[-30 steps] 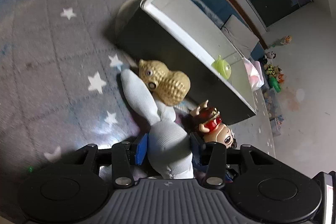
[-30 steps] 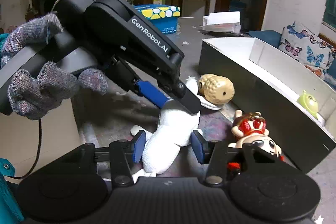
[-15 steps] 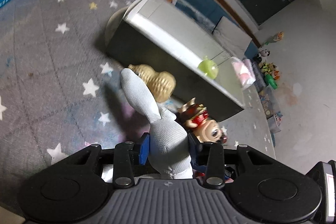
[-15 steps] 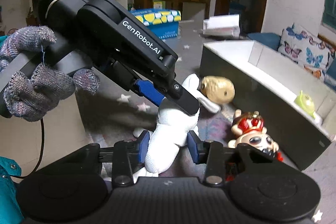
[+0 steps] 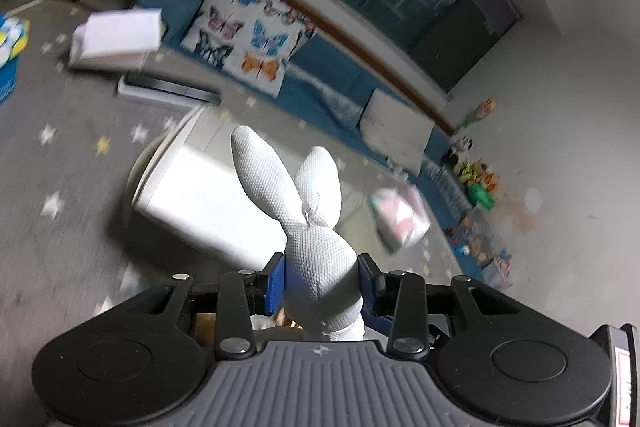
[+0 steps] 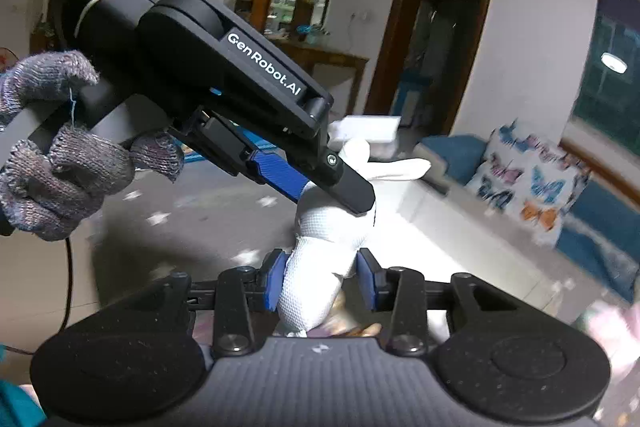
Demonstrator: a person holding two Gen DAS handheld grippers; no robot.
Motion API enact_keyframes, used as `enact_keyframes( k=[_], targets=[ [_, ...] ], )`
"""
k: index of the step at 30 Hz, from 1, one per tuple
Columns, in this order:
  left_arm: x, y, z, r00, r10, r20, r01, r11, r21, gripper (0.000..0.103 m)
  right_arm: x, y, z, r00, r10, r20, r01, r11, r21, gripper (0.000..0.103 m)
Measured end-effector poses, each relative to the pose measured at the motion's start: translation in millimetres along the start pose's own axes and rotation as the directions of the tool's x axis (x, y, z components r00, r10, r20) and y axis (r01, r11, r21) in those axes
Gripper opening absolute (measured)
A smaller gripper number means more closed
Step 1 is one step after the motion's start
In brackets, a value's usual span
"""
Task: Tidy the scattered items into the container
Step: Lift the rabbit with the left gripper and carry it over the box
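Carrying the white knitted rabbit (image 5: 320, 267), clamped at its head by the left hand-held gripper (image 5: 320, 281) and at its body by the right hand-held gripper (image 6: 320, 281), level toward the white container (image 5: 192, 203) at ten o'clock, releasing both together only once above its opening.

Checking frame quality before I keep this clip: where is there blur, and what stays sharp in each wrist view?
Left wrist view: the starred rug and white box are motion-smeared; the white rabbit toy in the left gripper is crisp. Right wrist view: the butterfly cushion is smeared; the right gripper is sharp.
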State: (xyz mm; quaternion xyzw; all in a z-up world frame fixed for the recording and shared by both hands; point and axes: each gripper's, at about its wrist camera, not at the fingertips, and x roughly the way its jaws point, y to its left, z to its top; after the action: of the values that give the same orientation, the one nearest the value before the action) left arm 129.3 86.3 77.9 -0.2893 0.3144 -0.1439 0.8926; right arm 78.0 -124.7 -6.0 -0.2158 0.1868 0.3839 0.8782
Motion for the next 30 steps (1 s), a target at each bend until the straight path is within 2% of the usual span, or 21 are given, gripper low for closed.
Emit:
enact_keyframes(
  k=[5,8,12,22,25,30],
  targets=[
    [24.2,-10.0,31.1,0.999,-0.018,0.039,0.018,1.0,0.008,0.041,22.1,-33.7,17.5,0.997,-0.072,0.002,0.072,0.997,-0.01,0.037],
    [44.6,-11.0,45.4,0.999,-0.013,0.048,0.013,1.0,0.014,0.041,38.4,-51.5,22.6,0.996,-0.089,-0.009,0.089,0.996,-0.018,0.037],
    [73.8,2.4,55.9,0.999,-0.013,0.041,0.014,0.999,-0.031,0.041,60.7,-68.3,20.6,0.994,-0.1,-0.043,0.099,0.995,-0.035,0.037],
    [126.9,45.6,54.4,0.999,0.027,-0.034,-0.031,0.99,-0.136,0.041,122.7,-93.7,-1.4,0.982,-0.07,-0.178,0.072,0.997,0.007,0.037],
    [134.7,53.1,52.5,0.998,0.033,-0.047,-0.039,0.988,-0.149,0.042,133.0,-96.0,-7.5,0.976,-0.077,-0.203,0.087,0.995,0.039,0.038],
    [138.5,59.3,48.4,0.996,0.045,-0.077,-0.057,0.986,-0.156,0.043,139.5,-99.1,-16.2,0.974,-0.035,-0.225,0.058,0.993,0.098,0.039]
  ],
)
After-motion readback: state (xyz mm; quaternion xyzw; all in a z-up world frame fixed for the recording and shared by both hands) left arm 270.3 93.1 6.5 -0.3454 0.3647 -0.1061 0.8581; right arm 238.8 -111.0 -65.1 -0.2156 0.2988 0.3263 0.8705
